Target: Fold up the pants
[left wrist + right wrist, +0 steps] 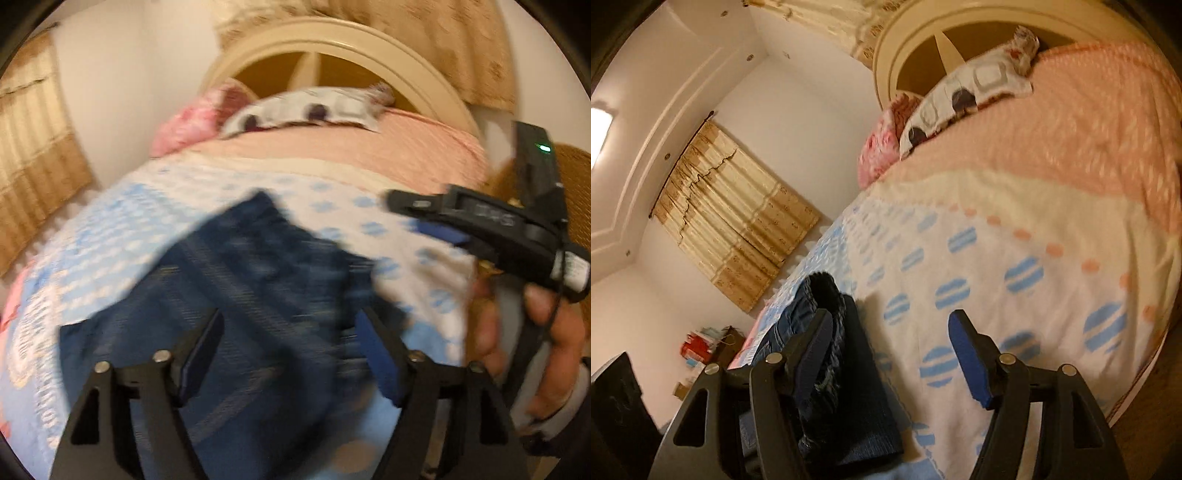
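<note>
Both hand-held grippers stood spread and held nothing: the left gripper (290,354) hung over the dark blue pants (236,295) with its fingers wide apart and the denim showing between them, though the blur of the left wrist view hid whether the pads touched the cloth. The right gripper (890,356) was likewise wide apart, its left finger (812,354) over or against the bunched edge of the pants (827,354) and its blue-padded right finger (967,363) above bare bedding. In the left wrist view the right gripper (428,218) also appeared from the side, to the right of the pants, with the person's right hand (532,325) wrapped around its handle. The pants lay in a rumpled heap on the near part of the bedspread (1015,258), which was white and pale blue with a pattern of blue striped ovals. Farther up the bed a pink blanket (388,147) covered the mattress, and at its head lay a white pillow with dark spots (306,109) beside a pink floral pillow (188,123). Behind them rose a rounded cream headboard (332,37). Golden curtains (731,225) hung on the wall to the left, and a small pile of red and white things (701,343) sat on the floor in the far corner.
</note>
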A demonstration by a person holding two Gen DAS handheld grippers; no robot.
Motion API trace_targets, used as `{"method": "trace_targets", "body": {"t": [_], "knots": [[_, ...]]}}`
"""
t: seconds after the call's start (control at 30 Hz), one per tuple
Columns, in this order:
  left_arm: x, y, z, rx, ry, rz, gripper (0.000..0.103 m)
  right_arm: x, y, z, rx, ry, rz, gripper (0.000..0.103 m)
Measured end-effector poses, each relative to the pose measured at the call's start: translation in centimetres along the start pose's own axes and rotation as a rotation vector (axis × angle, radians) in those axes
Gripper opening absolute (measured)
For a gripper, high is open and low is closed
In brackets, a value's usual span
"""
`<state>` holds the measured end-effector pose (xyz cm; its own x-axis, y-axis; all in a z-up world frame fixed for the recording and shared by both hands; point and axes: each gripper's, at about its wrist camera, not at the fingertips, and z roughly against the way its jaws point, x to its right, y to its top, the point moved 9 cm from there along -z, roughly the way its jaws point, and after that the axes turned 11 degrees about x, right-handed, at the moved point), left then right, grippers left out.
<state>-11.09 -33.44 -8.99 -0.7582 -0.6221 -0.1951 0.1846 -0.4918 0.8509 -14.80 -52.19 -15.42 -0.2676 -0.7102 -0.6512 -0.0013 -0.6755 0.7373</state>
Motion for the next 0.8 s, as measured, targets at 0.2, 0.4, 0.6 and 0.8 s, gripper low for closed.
{"method": "trace_targets", "body": {"t": [0.2,0.4,0.6,0.8], "knots": [[-10.4,-2.5,0.4,-0.05,0.229,0.113,0.095,-7.5,-0.8,-1.7,-0.047,0.078,0.242,0.072],[-16.2,-5.9,0.2,-0.111,0.332,0.234,0.095,-12.4,-5.1,-5.6,-0.194,0.105,0.457,0.072],[-16.2,-7.7,-0.9,-0.14,0.304,0.278,0.101,-10.6,-7.2,-6.1,-0.239,0.016,0.559,0.072],[-16.2,-8.2,-1.2,-0.146,0.295,0.291,0.103,-7.1,-8.5,-5.5,-0.275,-0.03,0.588,0.073]]}}
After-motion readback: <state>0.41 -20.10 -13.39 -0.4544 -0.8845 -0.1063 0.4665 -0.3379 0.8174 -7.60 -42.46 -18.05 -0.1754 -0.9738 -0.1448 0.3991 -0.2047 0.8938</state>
